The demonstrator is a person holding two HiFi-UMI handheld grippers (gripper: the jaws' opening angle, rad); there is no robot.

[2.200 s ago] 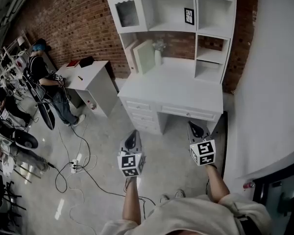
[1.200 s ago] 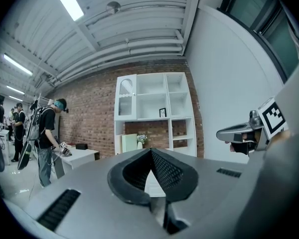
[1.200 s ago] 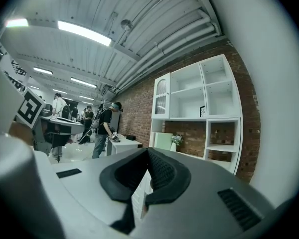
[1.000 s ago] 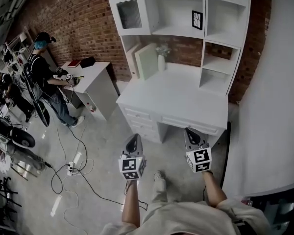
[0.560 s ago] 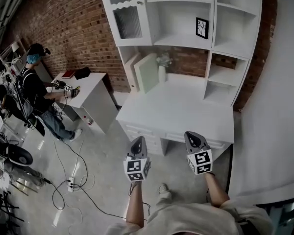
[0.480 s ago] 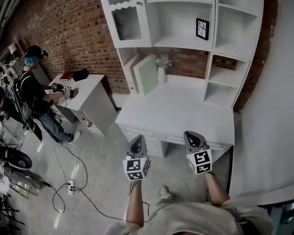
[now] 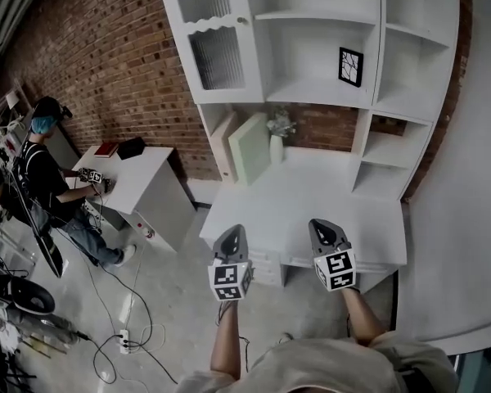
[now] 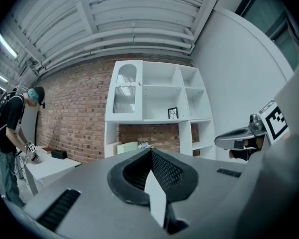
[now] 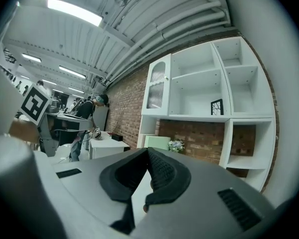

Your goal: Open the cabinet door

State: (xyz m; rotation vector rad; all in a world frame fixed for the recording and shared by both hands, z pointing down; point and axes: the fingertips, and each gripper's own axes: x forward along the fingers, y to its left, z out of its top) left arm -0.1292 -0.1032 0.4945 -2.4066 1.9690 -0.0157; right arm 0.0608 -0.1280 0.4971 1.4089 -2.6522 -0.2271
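- The grey left gripper (image 7: 232,234) has its black meshed jaws shut tip to tip, with nothing between them.
- The grey right gripper (image 7: 326,231) is the same: its jaws meet at the tips and hold nothing.
- Both grippers hang side by side over the near edge of the white desk (image 7: 311,199), apart from each other and touching no furniture.
- The white cabinet door with ribbed glass panes (image 7: 215,56) is closed, in the top left bay of the white shelf unit (image 7: 311,98) that stands on the desk against the red brick wall (image 7: 106,64).
- In the head view the cabinet door lies at about 12 o'clock from the left gripper and 11 o'clock from the right gripper, well apart from both.
- In the left gripper view it stands at 11 o'clock above the closed jaws; in the right gripper view, at about 12 o'clock.
- The print in view is a black-and-white square marker on the left cube (image 7: 230,278) and the right cube (image 7: 338,269).
- A small black-framed picture (image 7: 351,65) on a shelf shows thin lines, too small to read.
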